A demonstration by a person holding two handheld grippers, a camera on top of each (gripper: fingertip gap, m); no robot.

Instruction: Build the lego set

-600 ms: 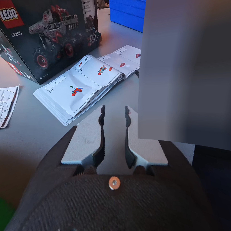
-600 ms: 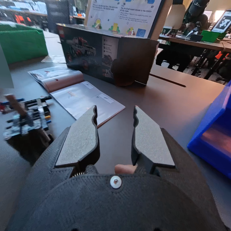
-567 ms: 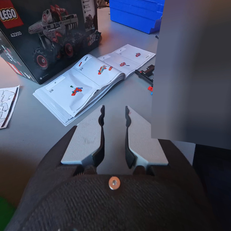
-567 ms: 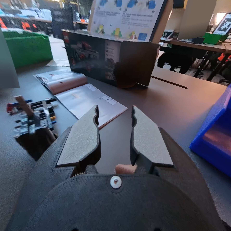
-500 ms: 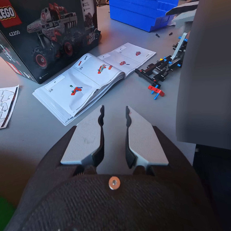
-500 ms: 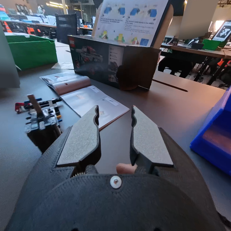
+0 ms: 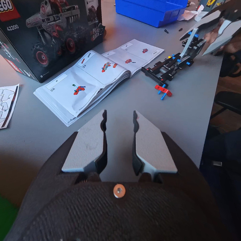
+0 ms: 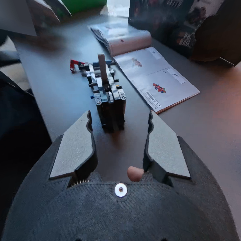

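Note:
A part-built black chassis (image 7: 170, 65) with blue pins and a grey upright beam lies on the grey table (image 7: 130, 99), right of the open instruction booklet (image 7: 91, 78). It also shows in the right wrist view (image 8: 107, 93), straight ahead. A small red piece (image 7: 163, 90) with blue pins lies by its near end; it shows in the right wrist view (image 8: 73, 63) too. My left gripper (image 7: 119, 114) is open and empty over bare table near the booklet. My right gripper (image 8: 119, 116) is wide open and empty, just short of the chassis end; it shows blurred in the left wrist view (image 7: 216, 32).
The black set box (image 7: 49, 36) stands behind the booklet. A blue bin (image 7: 150, 11) is at the back. A sticker sheet (image 7: 6, 104) lies at the left. Small black pins (image 7: 166, 31) lie near the bin. The table edge (image 7: 208, 117) runs down the right. There is about 30 cm between the tips of the two grippers. About 12 cm separates my left fingertips from the small red piece (image 7: 163, 90). It is also in sight in the right wrist view (image 8: 76, 62).
My right gripper has swung left and tilted down to face the chassis, and its jaws have opened wider. My left gripper has barely moved; the chassis now shows in its view.

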